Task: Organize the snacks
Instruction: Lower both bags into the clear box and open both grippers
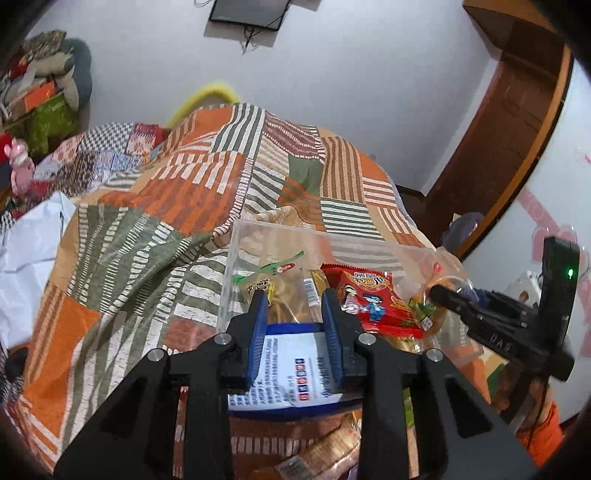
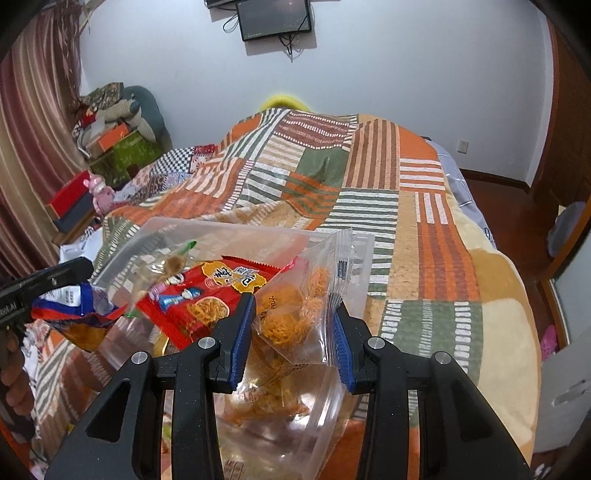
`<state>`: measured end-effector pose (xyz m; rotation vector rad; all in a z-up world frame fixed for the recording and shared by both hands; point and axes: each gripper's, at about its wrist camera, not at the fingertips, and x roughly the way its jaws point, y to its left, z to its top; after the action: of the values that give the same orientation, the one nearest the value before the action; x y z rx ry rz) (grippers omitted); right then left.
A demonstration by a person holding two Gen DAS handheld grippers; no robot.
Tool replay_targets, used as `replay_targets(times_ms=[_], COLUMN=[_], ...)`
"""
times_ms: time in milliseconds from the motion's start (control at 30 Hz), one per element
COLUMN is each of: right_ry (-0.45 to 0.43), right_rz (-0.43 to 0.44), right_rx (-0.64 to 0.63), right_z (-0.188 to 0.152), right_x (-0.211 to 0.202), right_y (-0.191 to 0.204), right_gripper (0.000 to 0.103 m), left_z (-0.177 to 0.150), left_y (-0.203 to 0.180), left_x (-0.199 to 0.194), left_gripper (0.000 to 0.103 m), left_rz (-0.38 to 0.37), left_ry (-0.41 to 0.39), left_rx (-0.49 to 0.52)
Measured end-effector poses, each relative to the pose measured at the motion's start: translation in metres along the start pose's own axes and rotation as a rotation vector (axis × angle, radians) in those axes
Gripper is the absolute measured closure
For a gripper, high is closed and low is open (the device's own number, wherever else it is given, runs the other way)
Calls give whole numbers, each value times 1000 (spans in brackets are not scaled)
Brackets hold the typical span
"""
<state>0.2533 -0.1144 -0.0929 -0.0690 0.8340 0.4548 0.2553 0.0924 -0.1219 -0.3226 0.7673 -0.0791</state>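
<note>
Step in hand, as judged: loading snacks into the clear box, both tools carrying a packet toward it.

Left gripper (image 1: 293,321), bottom centre of the left wrist view: jaws narrow, clamped on a blue-and-white packet (image 1: 288,362) whose printed back faces the camera. Loose wrapped snacks lie under it at the bottom edge.

Right gripper (image 2: 293,332), bottom centre of the right wrist view: jaws closed on a clear zip bag of orange noodle snacks (image 2: 295,314), held by its sides and hanging over the box.

Just beyond both tools sits the clear plastic box (image 1: 236,258), centre of frame, on the patchwork quilt (image 1: 184,192). Inside it: a red snack packet (image 1: 369,299) and a clear-wrapped snack with green trim (image 1: 273,269).

Next move, as judged: lower each packet over the rim and release, one at a time. The tools are near each other over the box, and the red packet already fills much of the middle, so room is tight.

Farther off: white bag (image 1: 29,251) at left, cluttered boxes (image 2: 122,151) at upper left, wall screen (image 2: 275,18) at top.
</note>
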Motion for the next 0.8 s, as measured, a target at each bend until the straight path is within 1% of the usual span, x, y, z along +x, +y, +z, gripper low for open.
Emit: replay_targets(times_ms=[67,167,267,400,500,567,600,633,700,800], right_ry=[1,7,10,15,27,35,31,26,-2,-31], right_rz=[-9,2,-7,-43,-56,-51,-51,-54,-78,-84], right_rx=[0,24,27,2,-21,-35,-38,-42,-50,-63], right_z=[2,7,11,13,13,15,15,15,14,15], right_x=[4,10,15,18,13,11,7,3,-8,-22], right_y=[-1,-6,-7,-3,-2,-1,0,2,4,7], right_gripper=[67,67,66,59,56,49,44,36,29,29], left_z=[1,3,7,10,12,14,14,15,15,13], left_y=[3,5,3,-3,-6,-8,-9,-10,-15,-22], left_x=[5,14,23,33,36,33,30,24,14,-6], left_gripper=[73,73,73,73,73,69,63,56,48,43], left_rz=[9,30,84,147,179,186,184,184,188,181], left_ry=[-2,4,3,9,21,22,17,5,-24,-60], left_rx=[-14,-23,-9,31,69,85,92,99,115,146])
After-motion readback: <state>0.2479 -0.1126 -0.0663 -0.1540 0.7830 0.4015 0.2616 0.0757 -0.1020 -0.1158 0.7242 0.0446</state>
